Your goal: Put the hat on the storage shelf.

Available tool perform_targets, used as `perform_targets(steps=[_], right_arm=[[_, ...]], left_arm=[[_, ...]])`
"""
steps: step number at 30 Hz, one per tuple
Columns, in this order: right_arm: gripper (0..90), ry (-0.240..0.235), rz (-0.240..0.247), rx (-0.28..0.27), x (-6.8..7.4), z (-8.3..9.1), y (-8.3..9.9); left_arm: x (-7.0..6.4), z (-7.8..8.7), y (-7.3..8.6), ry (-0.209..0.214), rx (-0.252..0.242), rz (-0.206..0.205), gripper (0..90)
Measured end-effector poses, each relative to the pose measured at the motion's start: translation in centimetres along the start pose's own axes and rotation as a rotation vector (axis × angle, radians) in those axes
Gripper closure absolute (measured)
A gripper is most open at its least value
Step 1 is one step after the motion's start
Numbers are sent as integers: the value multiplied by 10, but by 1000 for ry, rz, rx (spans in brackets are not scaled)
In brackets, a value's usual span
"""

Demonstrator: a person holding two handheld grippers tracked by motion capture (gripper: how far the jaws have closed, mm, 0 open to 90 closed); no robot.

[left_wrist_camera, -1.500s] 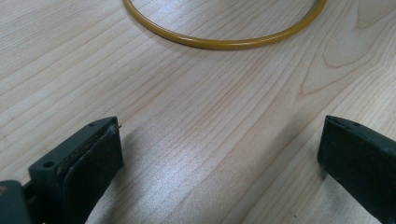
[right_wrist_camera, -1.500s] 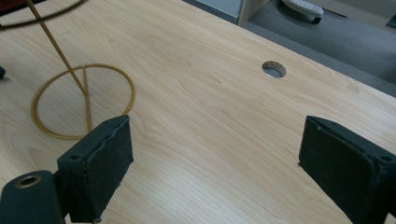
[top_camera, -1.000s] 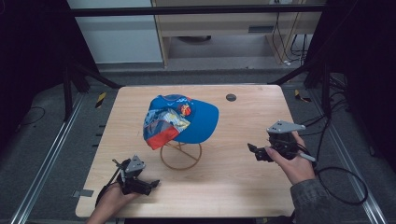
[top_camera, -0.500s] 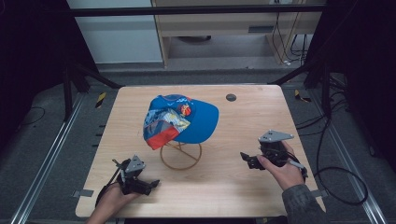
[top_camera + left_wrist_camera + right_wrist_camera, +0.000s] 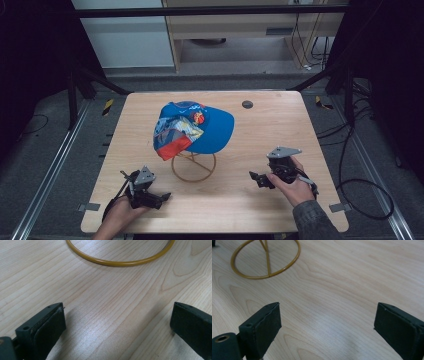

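Blue printed cap (image 5: 196,128) on its gold wire stand (image 5: 194,167) sits between and beyond the left gripper (image 5: 162,196) and the slightly nearer right gripper (image 5: 255,178), both with jaws spread and empty.

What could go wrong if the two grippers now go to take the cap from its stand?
The cap sits loosely on a light wire stand, so a sideways pull may tip or drag the stand. Both hand-held grippers, left and right, are open and low on the table; either could knock the stand's ring while rising.
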State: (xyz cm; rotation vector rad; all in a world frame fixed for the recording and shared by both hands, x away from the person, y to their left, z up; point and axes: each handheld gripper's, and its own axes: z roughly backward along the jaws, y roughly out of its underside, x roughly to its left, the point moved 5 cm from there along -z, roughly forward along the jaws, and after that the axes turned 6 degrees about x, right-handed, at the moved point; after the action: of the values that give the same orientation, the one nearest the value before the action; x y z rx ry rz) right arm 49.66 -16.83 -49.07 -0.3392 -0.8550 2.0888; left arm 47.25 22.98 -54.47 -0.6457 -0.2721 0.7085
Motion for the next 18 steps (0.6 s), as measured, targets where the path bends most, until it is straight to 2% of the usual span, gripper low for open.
perform_targets(steps=[8, 13, 18], right_arm=[[60, -29, -15, 19, 12, -21, 9], [59, -51, -3, 33, 23, -35, 14], [66, -41, -2, 37, 30, -44, 16]], left_arm=[[0, 0, 0, 0, -1, 0, 0], [0, 0, 0, 0, -1, 0, 0], [0, 0, 0, 0, -1, 1, 0]])
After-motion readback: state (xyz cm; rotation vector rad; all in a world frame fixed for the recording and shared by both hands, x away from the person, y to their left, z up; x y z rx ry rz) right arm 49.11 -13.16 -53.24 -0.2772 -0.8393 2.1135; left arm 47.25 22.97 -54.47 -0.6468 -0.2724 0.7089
